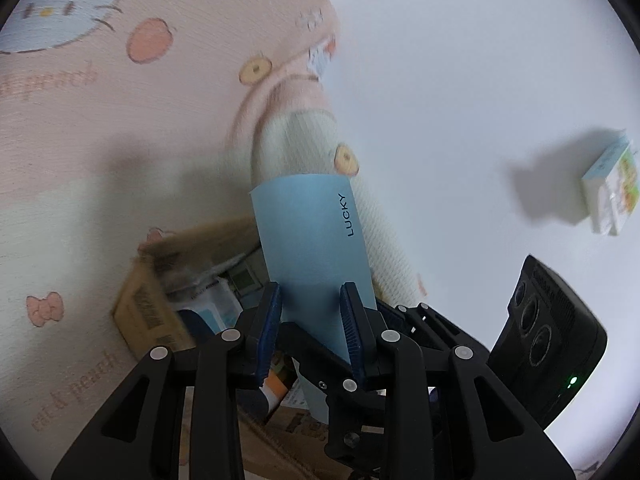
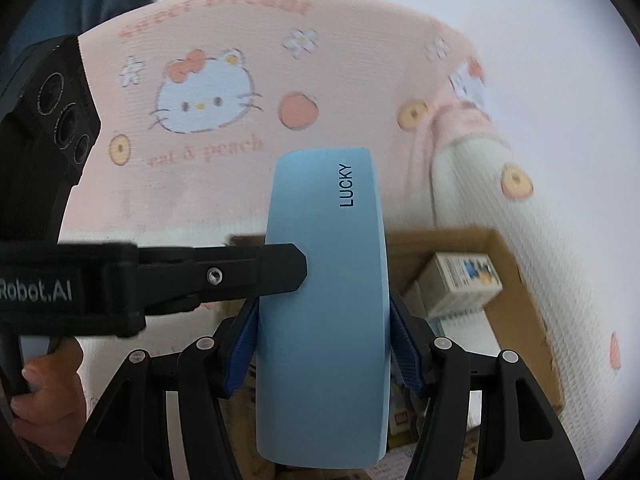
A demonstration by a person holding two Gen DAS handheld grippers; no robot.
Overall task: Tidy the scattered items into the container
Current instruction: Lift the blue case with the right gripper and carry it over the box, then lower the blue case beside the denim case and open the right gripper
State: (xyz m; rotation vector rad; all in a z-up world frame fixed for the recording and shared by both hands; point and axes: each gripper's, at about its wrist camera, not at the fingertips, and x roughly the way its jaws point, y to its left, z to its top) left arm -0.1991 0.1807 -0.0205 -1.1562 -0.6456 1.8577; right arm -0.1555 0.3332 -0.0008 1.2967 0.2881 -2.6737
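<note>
A light blue box marked LUCKY (image 1: 316, 248) is held by both grippers above an open cardboard box (image 1: 144, 312). My left gripper (image 1: 312, 312) is shut on the blue box near its lower end. My right gripper (image 2: 324, 332) is shut on the same blue box (image 2: 324, 300) across its width. The left gripper's finger (image 2: 240, 268) reaches in from the left and touches the box's side. The cardboard box (image 2: 512, 264) holds several small packages, one a white carton (image 2: 460, 280).
A pink and cream cat-and-peach cloth (image 2: 208, 100) lies under the cardboard box. A small white and green packet (image 1: 608, 188) lies apart on the white table at the right. The right gripper's black body (image 1: 548, 344) stands at the lower right.
</note>
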